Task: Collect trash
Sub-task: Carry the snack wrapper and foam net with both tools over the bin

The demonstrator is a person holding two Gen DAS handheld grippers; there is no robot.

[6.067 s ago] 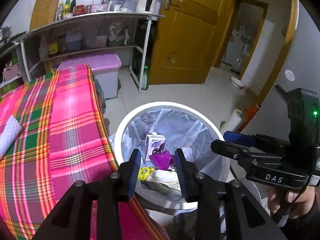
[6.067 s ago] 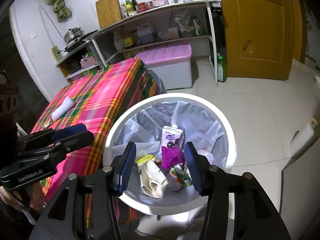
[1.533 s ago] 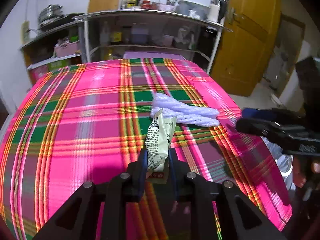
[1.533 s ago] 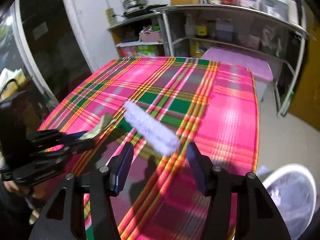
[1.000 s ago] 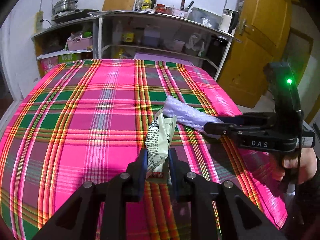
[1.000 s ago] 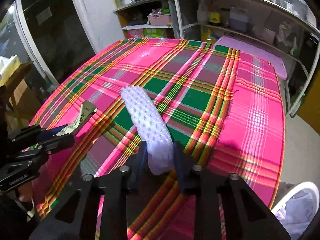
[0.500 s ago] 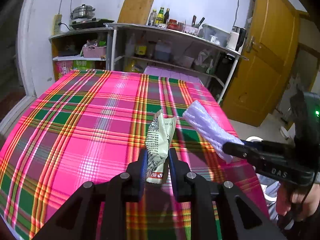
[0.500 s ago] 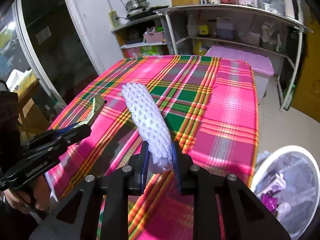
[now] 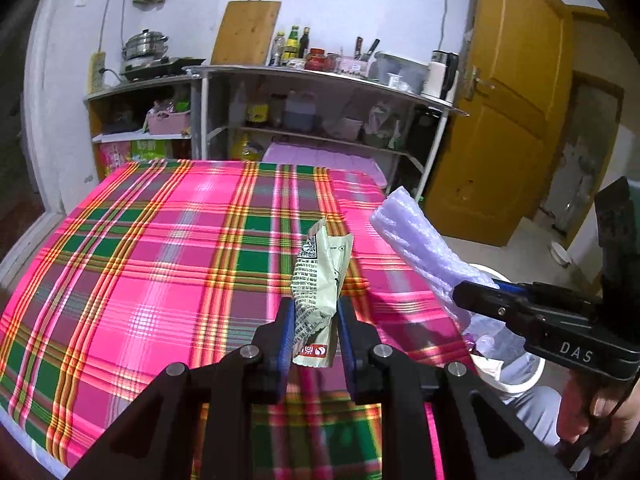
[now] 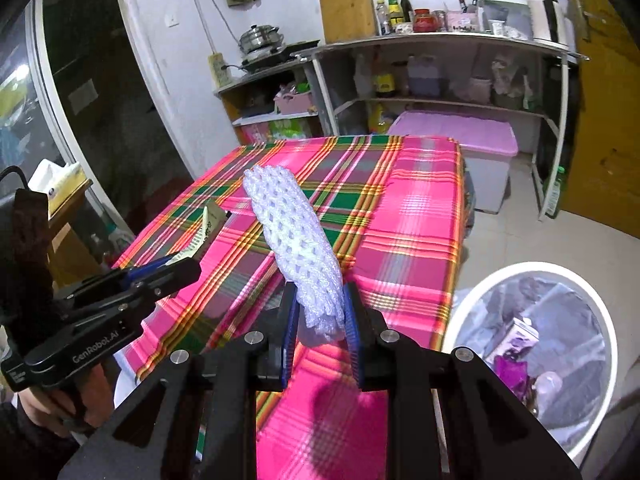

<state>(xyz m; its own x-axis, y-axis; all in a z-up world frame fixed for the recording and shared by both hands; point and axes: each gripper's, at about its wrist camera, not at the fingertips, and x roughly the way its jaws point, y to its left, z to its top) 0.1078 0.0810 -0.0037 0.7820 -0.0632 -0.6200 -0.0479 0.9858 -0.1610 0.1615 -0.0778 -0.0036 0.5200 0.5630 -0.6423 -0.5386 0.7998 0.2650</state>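
Note:
My left gripper (image 9: 314,334) is shut on a crumpled pale green wrapper (image 9: 318,284) and holds it upright above the pink plaid tablecloth (image 9: 160,260). My right gripper (image 10: 320,330) is shut on a white foam net sleeve (image 10: 294,236), lifted off the table. The sleeve (image 9: 416,254) and the right gripper (image 9: 472,298) also show at the right of the left wrist view. The left gripper (image 10: 182,266) with the wrapper (image 10: 202,232) shows at the left of the right wrist view. A white trash bin (image 10: 472,300) lined with a clear bag stands on the floor right of the table, with trash inside.
Metal shelves (image 9: 320,76) with bottles, a pot and jars stand against the far wall. A pink-lidded storage box (image 10: 456,130) sits behind the table. A yellow door (image 9: 500,120) is at the right. A small stand (image 10: 60,188) is left of the table.
Both grippers have risen and drawn back from the table with their items. The trash bin has come further into the right wrist view.

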